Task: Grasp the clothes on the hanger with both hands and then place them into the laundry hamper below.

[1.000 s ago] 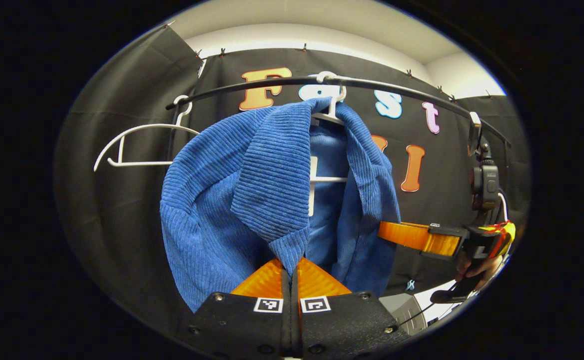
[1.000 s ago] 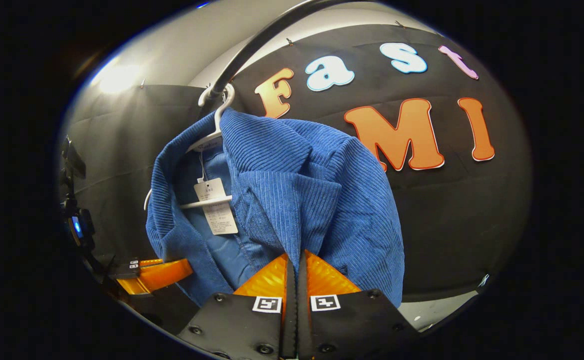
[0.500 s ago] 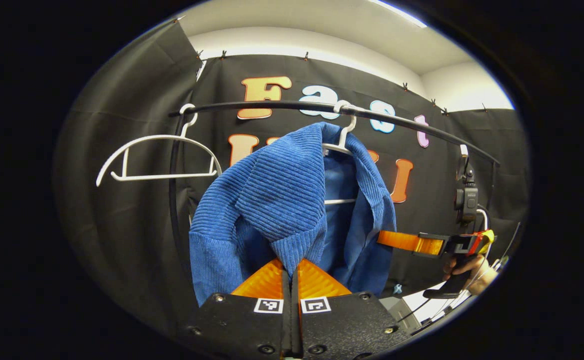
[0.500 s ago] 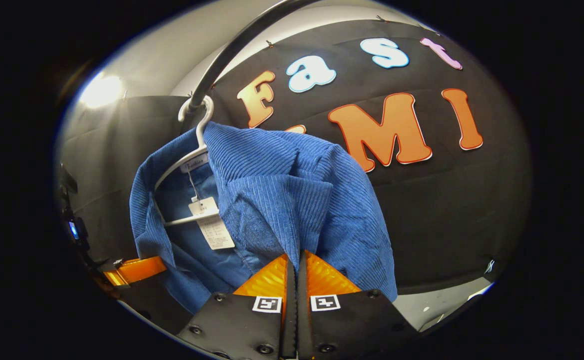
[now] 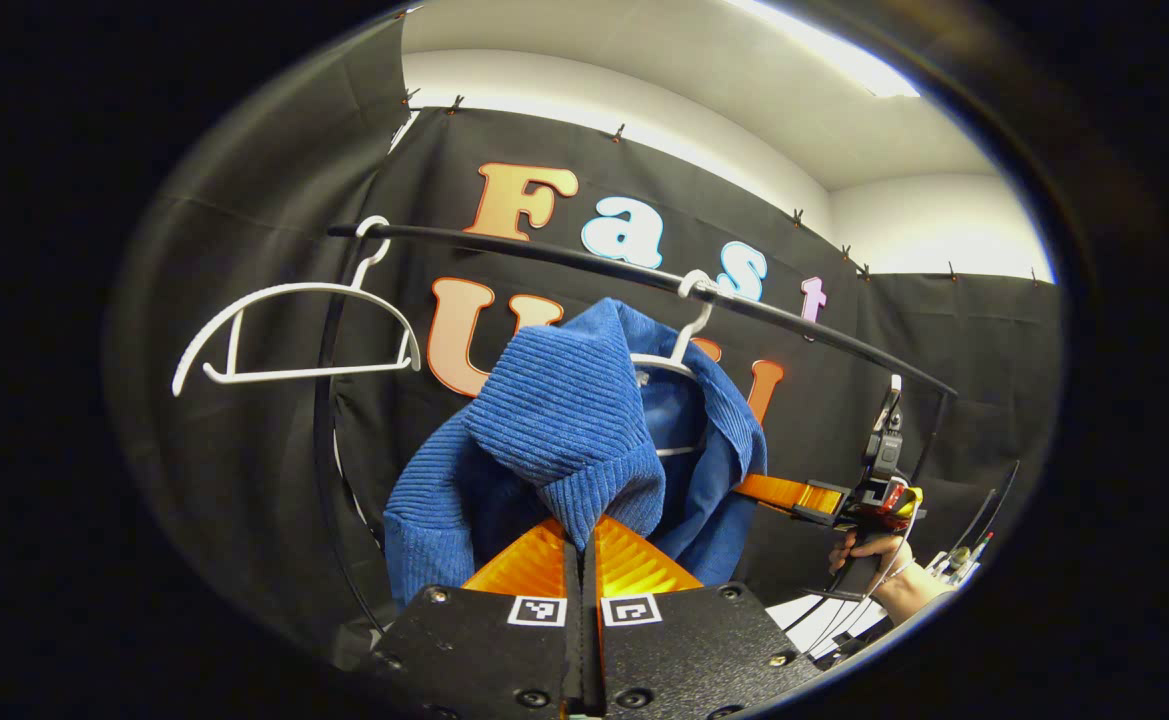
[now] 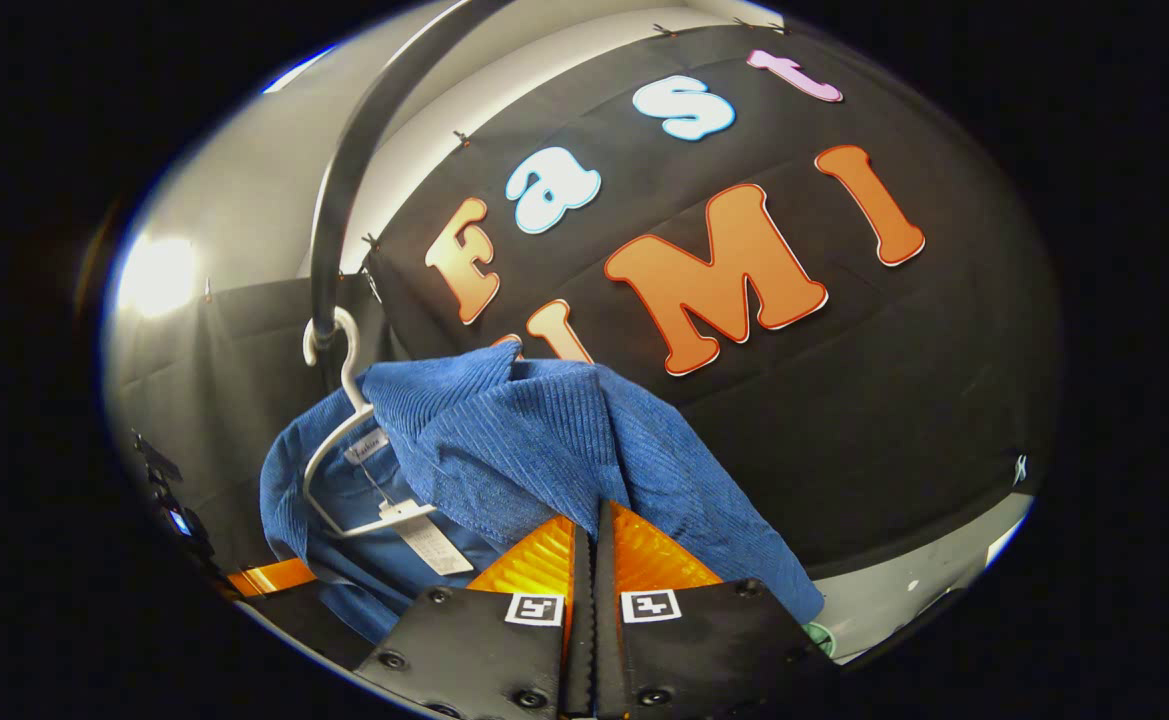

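Blue ribbed jacket (image 5: 564, 420) – bunched on white hanger (image 5: 679, 345) – both tongs (image 5: 581, 540) (image 6: 589, 530) pinch it.

Black rail (image 5: 584, 263) carries bare white hanger (image 5: 294, 330); jacket's hanger (image 5: 679, 345) alongside.

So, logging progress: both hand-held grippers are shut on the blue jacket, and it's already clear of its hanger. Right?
Not quite. Both hand-held grippers, left and right, are shut on the jacket, but it still hangs on its hanger, which is hooked on the rail, as the right gripper view shows.
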Tool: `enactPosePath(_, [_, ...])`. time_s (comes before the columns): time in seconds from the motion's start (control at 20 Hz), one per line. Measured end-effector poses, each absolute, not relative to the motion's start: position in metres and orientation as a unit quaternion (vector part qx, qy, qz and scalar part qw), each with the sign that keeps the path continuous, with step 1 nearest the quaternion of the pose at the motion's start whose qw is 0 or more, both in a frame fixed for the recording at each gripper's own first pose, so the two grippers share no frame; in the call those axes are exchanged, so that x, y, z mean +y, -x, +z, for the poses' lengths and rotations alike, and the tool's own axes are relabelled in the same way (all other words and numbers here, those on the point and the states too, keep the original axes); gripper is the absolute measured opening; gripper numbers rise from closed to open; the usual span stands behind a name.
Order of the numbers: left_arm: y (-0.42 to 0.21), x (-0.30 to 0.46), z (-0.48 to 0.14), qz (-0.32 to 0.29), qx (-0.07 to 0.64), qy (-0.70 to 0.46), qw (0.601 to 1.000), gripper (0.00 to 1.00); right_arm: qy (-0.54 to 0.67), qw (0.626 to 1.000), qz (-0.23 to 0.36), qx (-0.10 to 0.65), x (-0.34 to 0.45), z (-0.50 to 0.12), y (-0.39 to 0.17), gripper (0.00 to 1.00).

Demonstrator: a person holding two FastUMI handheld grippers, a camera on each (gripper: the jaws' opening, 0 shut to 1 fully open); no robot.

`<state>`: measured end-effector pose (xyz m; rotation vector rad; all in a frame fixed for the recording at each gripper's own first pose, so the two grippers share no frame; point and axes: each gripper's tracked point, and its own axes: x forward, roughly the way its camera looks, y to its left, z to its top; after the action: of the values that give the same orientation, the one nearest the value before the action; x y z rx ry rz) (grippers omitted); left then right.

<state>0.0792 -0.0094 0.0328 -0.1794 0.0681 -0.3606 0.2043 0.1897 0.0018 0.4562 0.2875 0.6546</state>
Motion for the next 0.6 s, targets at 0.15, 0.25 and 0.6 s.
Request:
enactPosePath(0.15, [-0.083, 0.008, 0.049, -0.162, 0.017, 0.088, 0.983, 0.0, -0.259, 0.901, 0.314, 0.15, 0.18, 0.008, -0.219, 0.08])
enactPosePath(0.25, [-0.082, 0.014, 0.061, -0.162, 0.005, 0.101, 0.981, 0.0, -0.282, 0.894, 0.314, 0.15, 0.177, 0.014, -0.231, 0.08])
enactPosePath(0.6, [-0.094, 0.049, 0.099, -0.127, -0.044, 0.093, 0.987, 0.0, -0.365, 0.861, 0.327, 0.132, 0.168, 0.046, -0.257, 0.08])
